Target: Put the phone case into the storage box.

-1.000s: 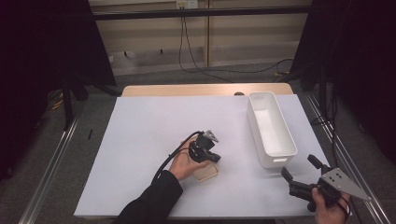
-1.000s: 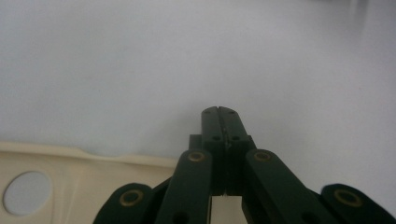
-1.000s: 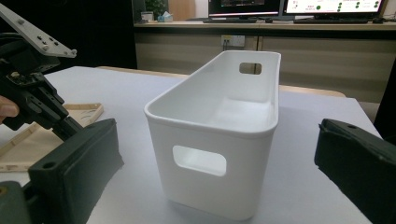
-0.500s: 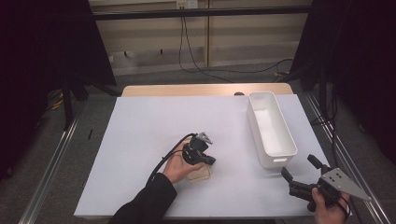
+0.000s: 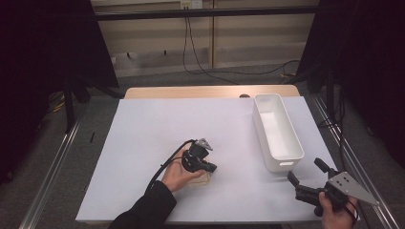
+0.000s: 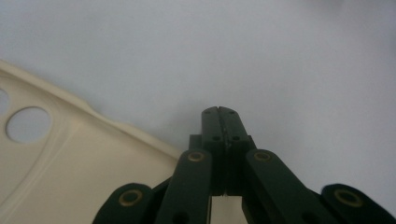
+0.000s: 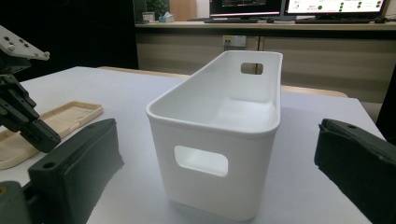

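On table, left gripper (image 5: 210,167): jaws pressed together, nothing held, beside what may be a phone case (image 6: 70,177).
Right gripper (image 5: 305,178): jaws spread wide, empty, near bin (image 7: 224,140).

A white bin (image 5: 277,131) stands on the white table (image 5: 143,124), a cream phone case (image 7: 56,123) lying apart.

**Legible text: none**

Checked all three views for print, labels, brands, numbers. Nothing readable on white bin (image 7: 219,135), cream phone case (image 7: 56,123) or white table cover (image 5: 157,129). Two monitors (image 7: 299,6) at top edge of right gripper view carry coloured dots and rows of small characters, too blurred to read. Wall plate (image 7: 234,41) below desk edge: marks indistinct.
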### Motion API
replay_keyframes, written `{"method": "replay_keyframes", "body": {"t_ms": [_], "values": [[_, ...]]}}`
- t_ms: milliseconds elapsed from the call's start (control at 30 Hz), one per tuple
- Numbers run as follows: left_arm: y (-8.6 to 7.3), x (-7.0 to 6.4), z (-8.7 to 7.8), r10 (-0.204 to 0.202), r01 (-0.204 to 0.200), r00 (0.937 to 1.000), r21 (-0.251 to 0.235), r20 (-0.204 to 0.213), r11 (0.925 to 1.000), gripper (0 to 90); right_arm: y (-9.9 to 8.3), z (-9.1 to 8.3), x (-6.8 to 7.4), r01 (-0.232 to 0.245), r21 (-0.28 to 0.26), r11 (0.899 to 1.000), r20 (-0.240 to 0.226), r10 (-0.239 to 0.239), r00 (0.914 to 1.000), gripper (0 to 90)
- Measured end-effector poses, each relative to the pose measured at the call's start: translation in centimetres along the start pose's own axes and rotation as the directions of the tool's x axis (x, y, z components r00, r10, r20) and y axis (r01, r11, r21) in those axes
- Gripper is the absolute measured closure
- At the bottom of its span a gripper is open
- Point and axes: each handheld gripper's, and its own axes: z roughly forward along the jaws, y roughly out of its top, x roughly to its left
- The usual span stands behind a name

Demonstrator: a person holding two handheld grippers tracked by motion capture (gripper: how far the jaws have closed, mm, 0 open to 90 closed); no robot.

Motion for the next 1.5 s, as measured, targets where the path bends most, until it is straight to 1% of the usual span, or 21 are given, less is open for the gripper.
{"method": "replay_keyframes", "body": {"t_ms": [200,233,267,300,333,367,400,467,633,733,800,933,967,1033,1100,1133,1167,1200,1300,1333,1500], "values": [[-0.5,-0.2,-0.4,-0.010,0.010,0.9999,0.011,-0.001,0.9999,90.0,0.0,0.0,0.0,-0.004,0.001,1.000,0.001,0.004,1.0000,0.0],[-0.5,-0.2,-0.5,0.002,-0.002,1.0000,0.025,-0.003,0.9997,90.0,0.0,0.0,0.0,-0.005,0.002,1.000,0.000,0.005,1.0000,0.0],[-0.6,-0.4,-0.5,-0.016,0.016,0.9999,0.013,-0.006,0.9998,90.0,0.0,0.0,0.0,-0.004,0.002,1.000,0.000,0.004,1.0000,0.0],[-0.7,-0.3,-0.6,0.000,0.000,1.0000,0.024,-0.003,0.9997,90.0,0.0,0.0,0.0,-0.004,0.002,1.000,0.000,0.004,1.0000,0.0],[-0.8,-0.4,-0.6,-0.013,0.013,0.9999,0.015,-0.005,0.9998,90.0,0.0,0.0,0.0,-0.004,0.000,1.000,0.000,0.004,1.0000,0.0],[-0.9,-0.3,-0.7,-0.002,0.002,1.0000,0.020,-0.003,0.9998,90.0,0.0,0.0,0.0,-0.004,0.000,1.000,0.001,0.004,1.0000,0.0],[-1.0,-0.4,-0.7,-0.018,0.018,0.9998,0.009,-0.002,0.9998,90.0,0.0,0.0,0.0,-0.005,0.000,1.000,0.002,0.005,1.0000,0.0],[-1.2,-0.2,-0.9,-0.004,0.004,1.0000,0.022,-0.003,0.9997,90.0,0.0,0.0,0.0,-0.006,0.000,1.000,0.001,0.006,1.0000,0.0],[-1.6,-0.3,-1.2,-0.024,0.024,0.9997,0.013,-0.003,0.9996,90.0,0.0,0.0,0.0,-0.006,0.002,1.000,0.001,0.006,1.0000,0.0],[-1.8,-0.1,-1.5,-0.007,0.007,0.9999,0.029,-0.012,0.9996,90.0,0.0,0.0,0.0,-0.003,0.000,1.000,-0.001,0.003,1.0000,0.0],[-2.0,-0.2,-1.6,-0.023,0.024,0.9997,0.018,-0.010,0.9996,90.0,0.0,0.0,0.0,-0.003,0.000,1.000,0.000,0.003,1.0000,0.0],[-2.3,0.0,-2.0,-0.026,0.026,0.9996,0.017,-0.010,0.9995,90.0,0.0,0.0,0.0,-0.003,0.001,1.000,-0.001,0.003,1.0000,0.0],[-2.4,0.1,-2.1,-0.013,0.013,0.9999,0.028,-0.011,0.9995,90.0,0.0,0.0,0.0,-0.004,0.002,1.000,0.000,0.004,1.0000,0.0],[-2.4,0.0,-2.1,-0.028,0.028,0.9995,0.019,-0.013,0.9994,90.0,0.0,0.0,0.1,-0.004,0.002,1.000,-0.001,0.004,1.0000,0.0],[-2.5,0.1,-2.2,-0.023,0.023,0.9996,0.028,-0.018,0.9993,90.0,0.0,0.0,0.1,-0.004,0.003,1.000,-0.001,0.004,1.0000,0.0],[-2.5,0.2,-2.4,-0.003,0.004,0.9998,0.042,-0.020,0.9991,90.0,0.0,0.0,0.1,-0.004,0.004,1.000,-0.001,0.004,1.0000,0.0],[-2.6,0.1,-2.4,-0.019,0.020,0.9996,0.032,-0.021,0.9993,90.0,0.0,0.0,0.1,-0.005,0.003,1.000,-0.002,0.005,1.0000,0.0],[-2.7,0.3,-2.5,-0.009,0.010,0.9998,0.040,-0.017,0.9992,90.0,0.0,0.0,0.1,-0.003,0.003,1.000,-0.003,0.003,1.0000,0.0],[-2.9,0.4,-2.7,-0.022,0.022,0.9996,0.032,-0.018,0.9992,90.0,0.0,0.1,0.1,-0.004,0.004,1.000,-0.001,0.004,1.0000,0.0],[-3.0,0.5,-2.8,-0.007,0.008,0.9997,0.040,-0.022,0.9992,90.0,0.0,0.1,0.1,-0.005,0.004,1.000,-0.001,0.005,1.0000,0.0],[-3.6,0.8,-3.3,-0.028,0.028,0.9995,0.025,-0.013,0.9993,90.0,0.0,0.1,0.1,-0.004,0.005,1.000,-0.001,0.004,1.0000,0.0]]}}
